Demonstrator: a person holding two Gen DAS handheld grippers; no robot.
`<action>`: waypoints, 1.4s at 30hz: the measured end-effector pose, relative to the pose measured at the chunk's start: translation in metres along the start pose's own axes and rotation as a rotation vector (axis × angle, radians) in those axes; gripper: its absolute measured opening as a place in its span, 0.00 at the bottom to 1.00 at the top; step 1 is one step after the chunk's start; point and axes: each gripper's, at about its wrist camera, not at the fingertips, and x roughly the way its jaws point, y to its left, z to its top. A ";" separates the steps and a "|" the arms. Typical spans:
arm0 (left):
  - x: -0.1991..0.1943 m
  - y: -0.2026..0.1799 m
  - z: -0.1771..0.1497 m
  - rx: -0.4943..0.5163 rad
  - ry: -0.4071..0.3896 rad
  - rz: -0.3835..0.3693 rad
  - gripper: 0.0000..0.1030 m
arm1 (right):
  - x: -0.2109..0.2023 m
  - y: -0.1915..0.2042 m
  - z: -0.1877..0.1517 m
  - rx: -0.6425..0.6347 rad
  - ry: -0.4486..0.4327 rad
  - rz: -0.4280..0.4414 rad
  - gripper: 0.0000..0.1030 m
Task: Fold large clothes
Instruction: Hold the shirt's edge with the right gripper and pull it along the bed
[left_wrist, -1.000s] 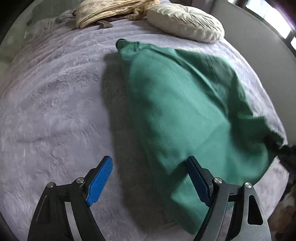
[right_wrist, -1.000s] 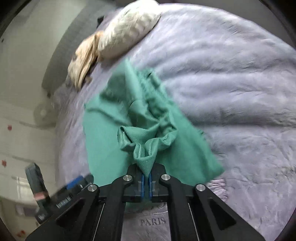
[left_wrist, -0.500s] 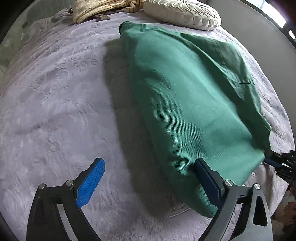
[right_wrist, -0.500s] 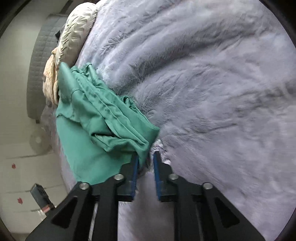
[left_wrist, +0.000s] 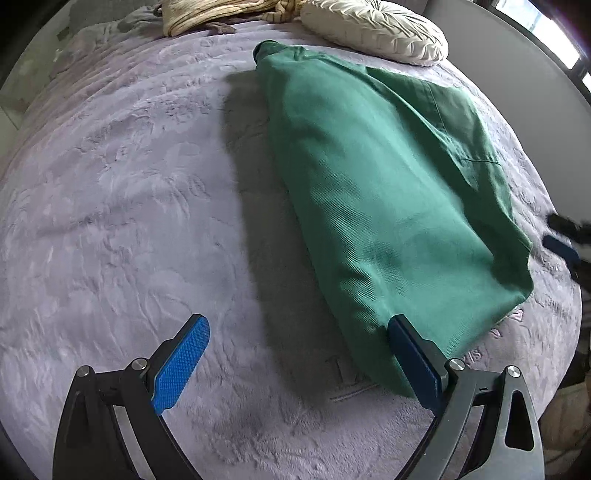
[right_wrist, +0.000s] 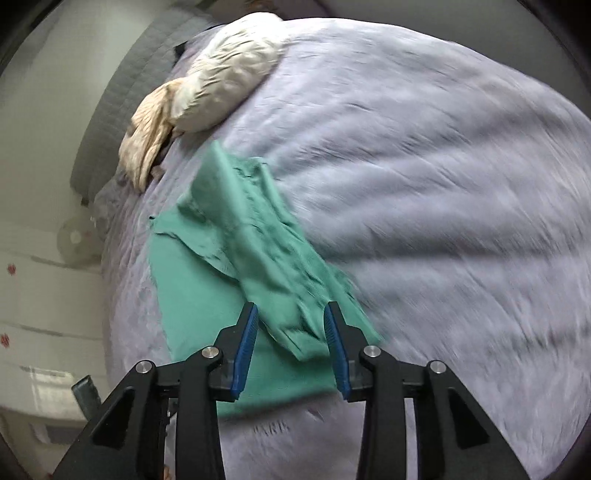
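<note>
Two grippers hang over a green garment (left_wrist: 388, 206) lying folded lengthwise on a grey bedspread (left_wrist: 129, 221). The left gripper (left_wrist: 299, 354) stands wide, nothing between its pads; the garment's near corner lies just beside its right finger (left_wrist: 413, 354). The right gripper (right_wrist: 290, 332) is opening, the garment's rumpled end (right_wrist: 295, 325) loose between its jaws, pads apart from it. A cream pillow (left_wrist: 373, 29) lies beyond.
</note>
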 end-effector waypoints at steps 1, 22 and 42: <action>-0.002 0.000 -0.001 0.001 -0.002 0.001 0.95 | 0.007 0.009 0.007 -0.023 0.002 -0.004 0.40; 0.006 -0.002 -0.015 0.011 -0.004 0.021 0.95 | 0.089 0.019 0.047 -0.153 0.113 -0.150 0.00; 0.007 0.000 -0.008 0.012 0.049 0.031 0.95 | 0.025 -0.010 0.008 -0.057 0.150 -0.128 0.04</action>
